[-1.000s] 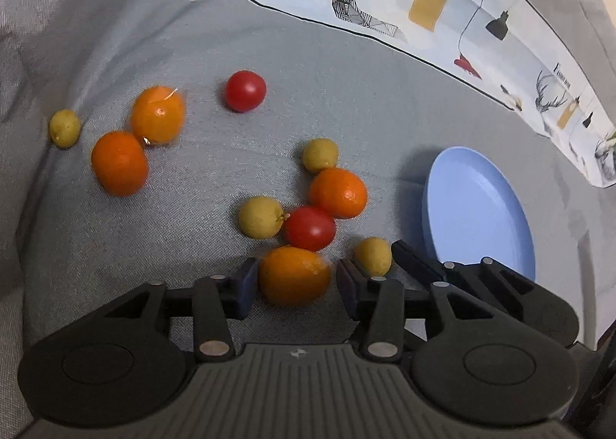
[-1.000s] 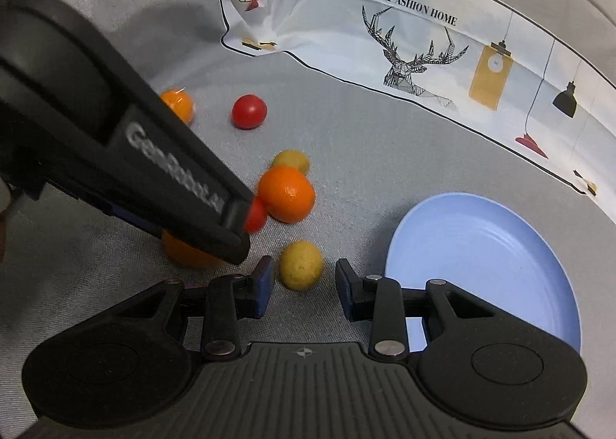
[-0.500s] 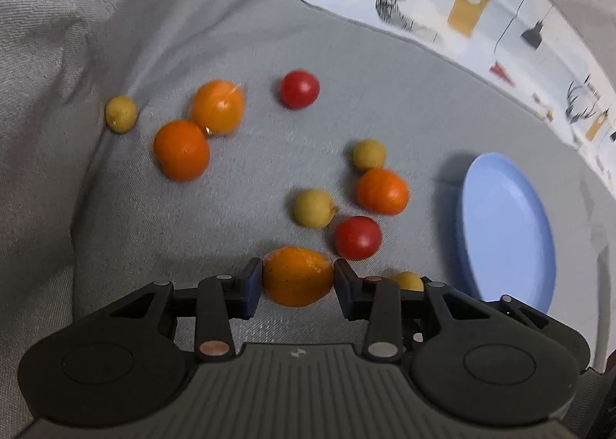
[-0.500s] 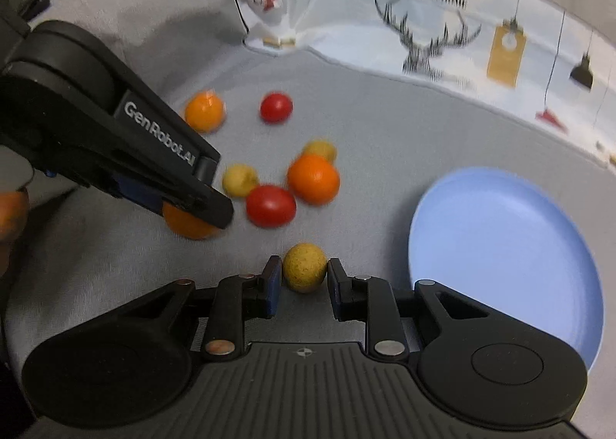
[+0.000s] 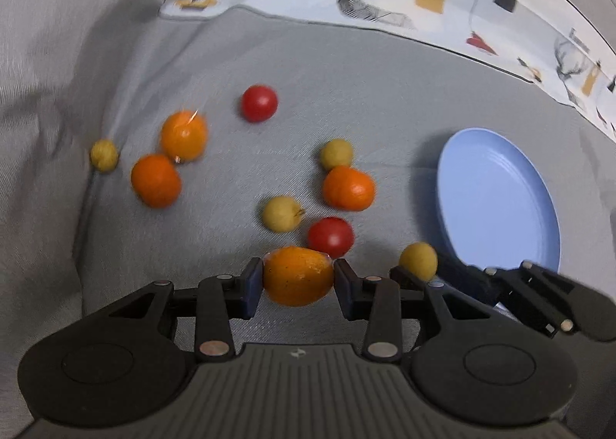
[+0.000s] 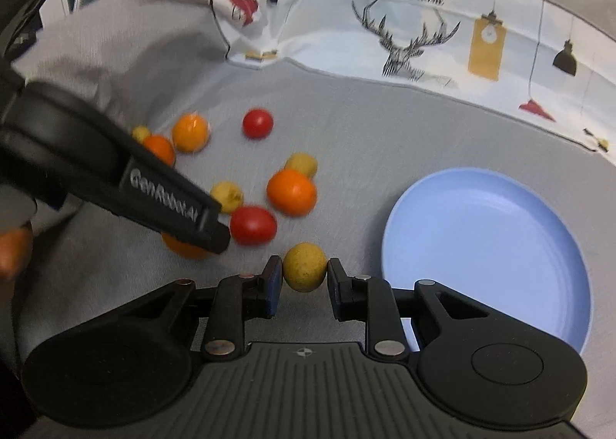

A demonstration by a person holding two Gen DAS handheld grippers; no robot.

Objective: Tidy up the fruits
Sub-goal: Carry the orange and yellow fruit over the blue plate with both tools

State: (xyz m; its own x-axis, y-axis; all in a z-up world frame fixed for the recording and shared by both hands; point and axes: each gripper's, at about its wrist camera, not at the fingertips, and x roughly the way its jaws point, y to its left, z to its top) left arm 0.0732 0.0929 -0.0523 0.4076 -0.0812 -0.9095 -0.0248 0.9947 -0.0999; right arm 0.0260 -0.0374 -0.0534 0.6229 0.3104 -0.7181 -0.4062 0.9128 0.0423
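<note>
The left gripper [image 5: 298, 281] pinches an orange [image 5: 298, 277] between its fingers [image 5: 252, 290], both pads pressed against the fruit's sides. The right gripper [image 6: 304, 273] pinches a small yellow fruit [image 6: 305, 266]; its fingers have just been closing and now press on that fruit from both sides. In the left wrist view the right gripper shows at the lower right with the yellow fruit at its tip, just beside the near edge of the blue plate [image 5: 500, 204]. The plate lies on the grey cloth [image 5: 365, 92] to the right of the fruit, with nothing on it. Loose on the cloth are a red tomato [image 5: 330, 235] just beyond the held orange, a yellow fruit [image 5: 281, 214] beside it, and another orange [image 5: 348, 188] touching a further yellow fruit [image 5: 336, 154]. Farther left two oranges [image 5: 156, 181] lie close together with a small yellow fruit [image 5: 104, 155] near the cloth's fold, and a second tomato [image 5: 259, 103] lies apart at the back. A printed cloth with deer heads [image 6: 404, 38] runs along the rear.
</note>
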